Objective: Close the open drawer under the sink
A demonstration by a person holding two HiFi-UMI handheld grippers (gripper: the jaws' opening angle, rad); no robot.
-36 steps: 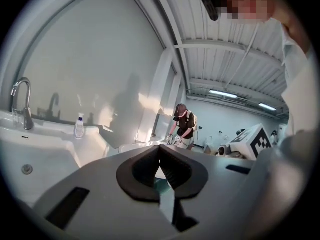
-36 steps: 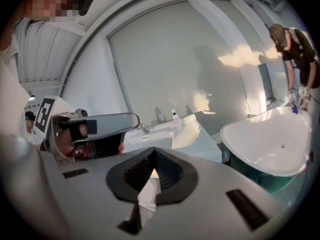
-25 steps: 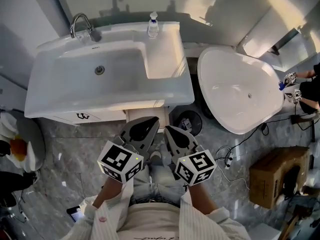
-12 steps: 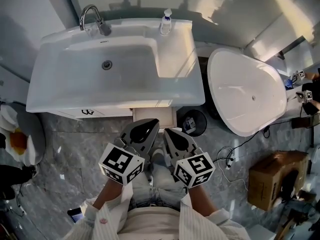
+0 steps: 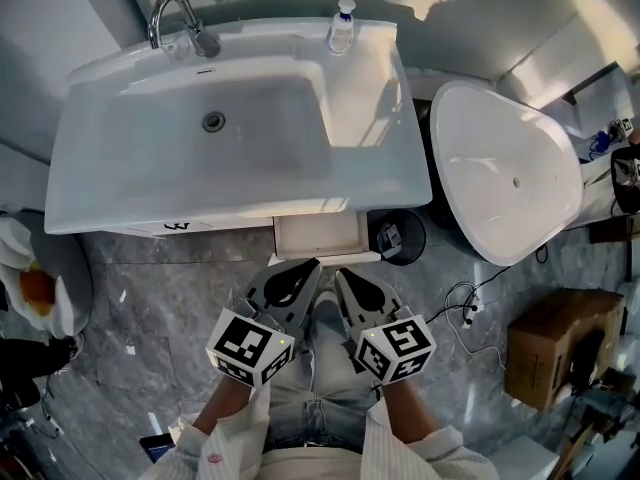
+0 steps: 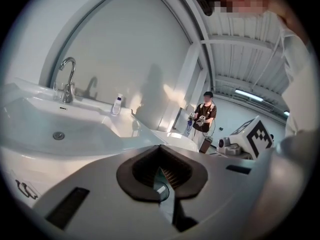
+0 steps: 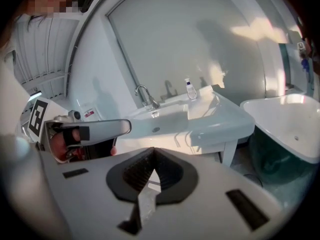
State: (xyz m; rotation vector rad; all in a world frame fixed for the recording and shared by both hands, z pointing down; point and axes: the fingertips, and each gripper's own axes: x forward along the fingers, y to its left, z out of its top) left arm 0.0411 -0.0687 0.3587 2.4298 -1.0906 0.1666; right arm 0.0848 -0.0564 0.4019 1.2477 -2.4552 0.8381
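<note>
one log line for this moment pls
drawer: open under sink | left gripper: shut, empty | right gripper: shut, empty | status: not yet closed

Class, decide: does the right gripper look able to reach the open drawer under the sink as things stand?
Probably yes: the drawer juts out past the sink, and the right gripper sits just before its front with nothing between.

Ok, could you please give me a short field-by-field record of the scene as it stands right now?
drawer: open, pulled out below the sink's front edge
sink: white; faucet back left, pump bottle back right
left tongs: shut, empty, near the drawer front, contact unclear
right tongs: shut, empty, beside the left tongs
surroundings: white tub right of the sink; cardboard box on the floor
task state: drawer not yet closed
</note>
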